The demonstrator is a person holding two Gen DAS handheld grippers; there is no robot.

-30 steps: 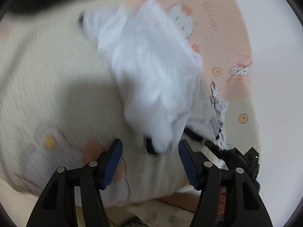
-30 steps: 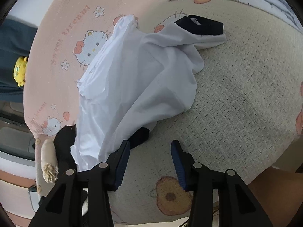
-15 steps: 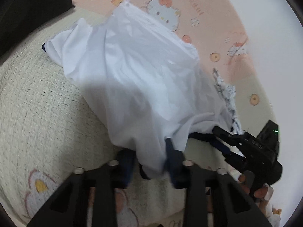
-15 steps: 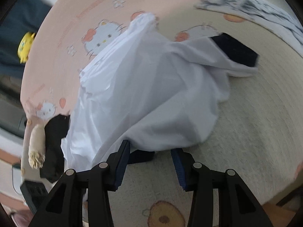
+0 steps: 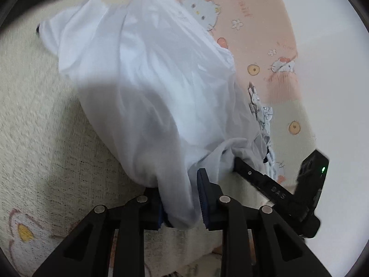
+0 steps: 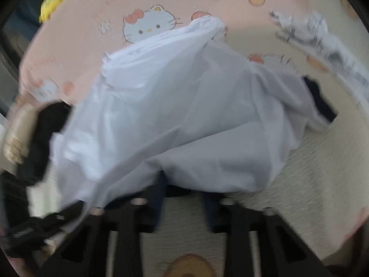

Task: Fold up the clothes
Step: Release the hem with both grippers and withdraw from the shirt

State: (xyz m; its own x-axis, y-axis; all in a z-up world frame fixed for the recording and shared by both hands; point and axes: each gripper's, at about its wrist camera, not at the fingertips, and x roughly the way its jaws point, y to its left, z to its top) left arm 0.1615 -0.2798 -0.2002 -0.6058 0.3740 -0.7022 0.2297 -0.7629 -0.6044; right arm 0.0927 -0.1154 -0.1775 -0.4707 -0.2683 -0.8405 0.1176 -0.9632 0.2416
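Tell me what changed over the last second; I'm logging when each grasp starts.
The left tool closed on the white shirt's near edge and lifted it. The right tool moved in under the shirt's other edge; its jaws still look apart, though blurred. The patterned garment stays on the bed.

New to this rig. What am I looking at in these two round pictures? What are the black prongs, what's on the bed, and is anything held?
No robot here: a person holds a two-finger claw in each hand, and a fisheye camera on each claw looks out along its fingers, hence the round pictures. The black prongs with blue pads are those fingers. One picture is from the left claw, which is shut on a white shirt with dark trim. The other is from the right claw; it is blurred, its fingers stand apart at the shirt's edge, and no grip shows. The shirt lies on a bedspread with cartoon cats. A patterned garment lies further back.
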